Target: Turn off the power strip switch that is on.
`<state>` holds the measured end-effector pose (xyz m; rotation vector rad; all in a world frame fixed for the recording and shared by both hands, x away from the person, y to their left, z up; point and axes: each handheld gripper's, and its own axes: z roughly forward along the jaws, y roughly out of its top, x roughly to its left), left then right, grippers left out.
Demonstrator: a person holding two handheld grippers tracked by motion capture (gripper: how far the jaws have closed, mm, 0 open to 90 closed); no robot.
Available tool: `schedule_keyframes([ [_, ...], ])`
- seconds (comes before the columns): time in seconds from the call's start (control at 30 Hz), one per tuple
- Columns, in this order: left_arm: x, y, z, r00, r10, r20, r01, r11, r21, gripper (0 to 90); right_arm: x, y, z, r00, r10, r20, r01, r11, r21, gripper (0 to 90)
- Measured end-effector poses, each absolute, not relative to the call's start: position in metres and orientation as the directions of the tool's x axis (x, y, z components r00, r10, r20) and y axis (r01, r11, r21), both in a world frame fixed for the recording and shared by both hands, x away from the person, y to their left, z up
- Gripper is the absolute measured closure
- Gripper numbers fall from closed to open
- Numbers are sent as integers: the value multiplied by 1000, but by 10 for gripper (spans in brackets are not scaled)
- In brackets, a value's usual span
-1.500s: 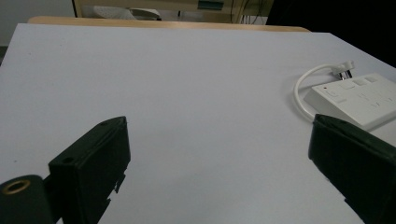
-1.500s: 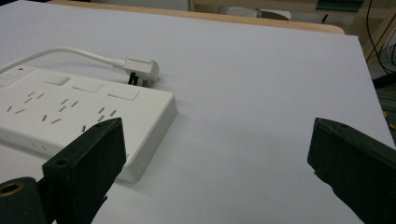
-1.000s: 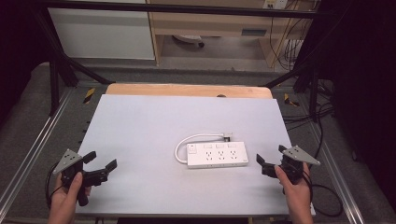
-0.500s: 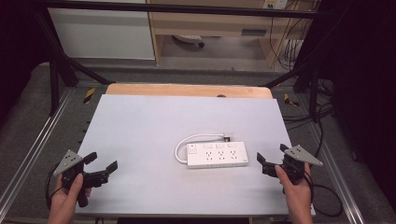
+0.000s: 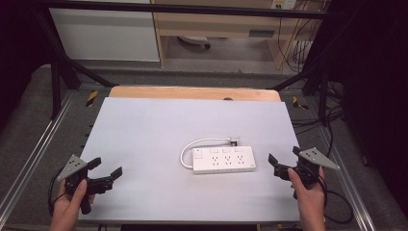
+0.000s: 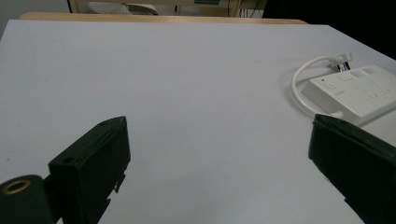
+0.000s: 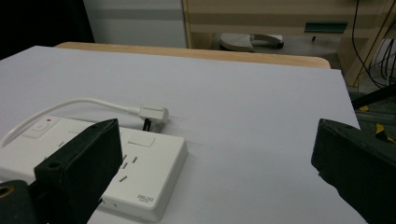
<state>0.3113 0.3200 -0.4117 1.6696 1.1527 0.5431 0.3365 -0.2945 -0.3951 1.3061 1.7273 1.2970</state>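
Observation:
A white power strip (image 5: 224, 160) lies flat on the white table top (image 5: 159, 125), right of centre, its short white cord (image 5: 202, 142) looping back to a plug (image 5: 234, 141) lying beside it. My left gripper (image 5: 105, 171) hovers at the table's front left, open and empty, far from the strip. In the left gripper view the strip (image 6: 357, 88) sits at the far right. My right gripper (image 5: 284, 161) is open just right of the strip's end, holding nothing. In the right gripper view the strip (image 7: 140, 172) lies close behind the left jaw, the plug (image 7: 153, 113) beyond it.
A wooden strip (image 5: 192, 92) borders the table's far edge. Metal rails (image 5: 33, 149) run along both sides. Black frame legs and cables (image 5: 332, 120) crowd the floor at the right. A white cabinet (image 5: 106, 29) and shelving stand behind.

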Motion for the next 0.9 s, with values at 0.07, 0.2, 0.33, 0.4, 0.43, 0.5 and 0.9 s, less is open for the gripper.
schedule_keyframes([
  [0.07,311,320,-412,446,880,-164,434,-52,900,55,337,-294,-394,-330,940,90,346,32,938,23],
  [0.2,312,320,-413,443,881,-163,437,-53,898,55,340,-286,-388,-334,940,69,336,51,940,28],
  [0.33,312,320,-414,440,882,-167,446,-53,894,55,347,-281,-382,-338,940,54,332,66,941,31],
  [0.4,312,320,-414,439,883,-168,449,-54,892,55,348,-280,-381,-339,939,49,329,70,942,31],
  [0.43,312,320,-414,441,881,-172,449,-51,892,55,352,-277,-378,-349,936,42,326,79,942,33],
  [0.5,312,320,-414,442,880,-175,450,-49,892,55,356,-274,-375,-355,934,35,327,89,941,34],
  [0.9,312,319,-415,458,870,-182,452,-52,891,55,376,-253,-361,-387,922,2,318,132,939,53],
])
